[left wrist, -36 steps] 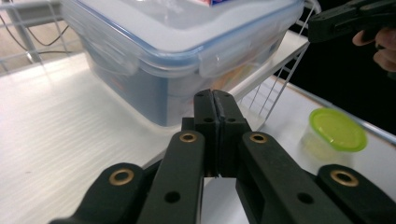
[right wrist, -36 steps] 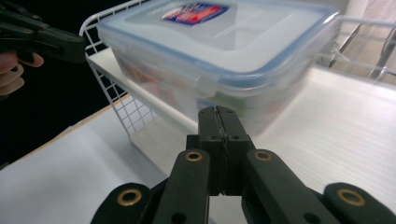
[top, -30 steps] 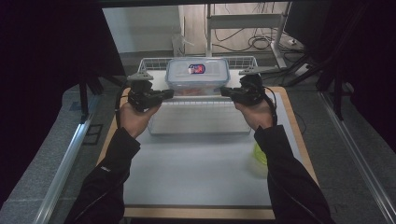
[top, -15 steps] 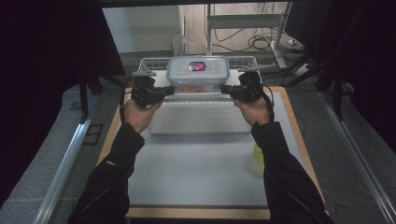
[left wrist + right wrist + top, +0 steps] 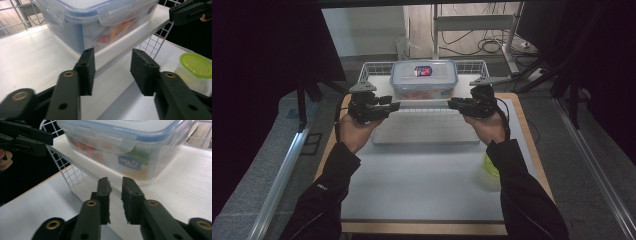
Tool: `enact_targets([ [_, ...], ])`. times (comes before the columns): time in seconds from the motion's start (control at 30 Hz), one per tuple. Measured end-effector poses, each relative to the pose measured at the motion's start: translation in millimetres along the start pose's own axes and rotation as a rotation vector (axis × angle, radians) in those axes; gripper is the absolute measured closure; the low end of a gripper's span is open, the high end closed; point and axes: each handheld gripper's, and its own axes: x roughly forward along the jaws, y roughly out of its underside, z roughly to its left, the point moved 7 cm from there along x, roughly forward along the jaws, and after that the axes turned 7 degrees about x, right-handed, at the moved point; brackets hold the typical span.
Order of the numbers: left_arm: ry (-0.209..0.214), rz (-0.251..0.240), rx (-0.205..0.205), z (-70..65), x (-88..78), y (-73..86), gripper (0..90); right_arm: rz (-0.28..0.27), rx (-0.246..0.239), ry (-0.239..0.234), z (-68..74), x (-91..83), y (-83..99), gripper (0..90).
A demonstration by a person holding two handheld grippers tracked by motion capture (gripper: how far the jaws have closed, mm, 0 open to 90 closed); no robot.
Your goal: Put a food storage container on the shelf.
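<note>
High view: a clear lidded container (image 5: 423,79) with blue-trimmed clips sits in the white wire basket (image 5: 371,68) at the far edge of the surface (image 5: 422,175). The left gripper (image 5: 393,106) and right gripper (image 5: 453,104) flank it from either side, just in front of the basket's near rim. Both sets of jaws have just been opening. In the left gripper view the jaws stand well apart with nothing between them, aimed at the basket's white floor below the container (image 5: 100,22). In the right gripper view the jaws are parted by a narrower gap, also empty, with the container (image 5: 130,147) just ahead. Judging by this, the container has been set in the basket and let go, so the placing looks finished; drawing both hands back is what seems left. A small tub with a green lid (image 5: 491,167) rests untouched near the right sleeve.
</note>
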Motion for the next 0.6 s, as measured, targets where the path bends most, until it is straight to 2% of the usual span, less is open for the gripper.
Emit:
enact_targets([
  [0.2,-0.003,0.003,0.027,-6.7,-6.2,12.4,39.2,0.024,-0.041,0.003,7.7,-4.0,11.6,61.0],
  [0.23,-0.005,0.006,0.034,-7.9,-7.7,15.0,39.2,0.024,-0.041,0.003,7.7,-4.0,11.6,61.0],
  [0.27,-0.004,0.011,0.041,-10.0,-10.6,19.4,35.8,0.033,-0.058,0.013,9.2,-5.7,15.9,57.2],
  [0.43,0.002,0.014,0.042,-16.7,-17.7,28.7,29.8,0.045,-0.074,0.026,10.0,-10.4,25.1,49.3],
  [0.47,0.012,0.009,0.046,-20.9,-20.6,33.6,26.8,0.053,-0.082,0.028,9.4,-13.4,30.7,45.5],
  [0.6,0.028,0.008,0.041,-26.9,-23.5,42.8,21.5,0.065,-0.091,0.033,7.6,-20.5,41.5,40.2],
])
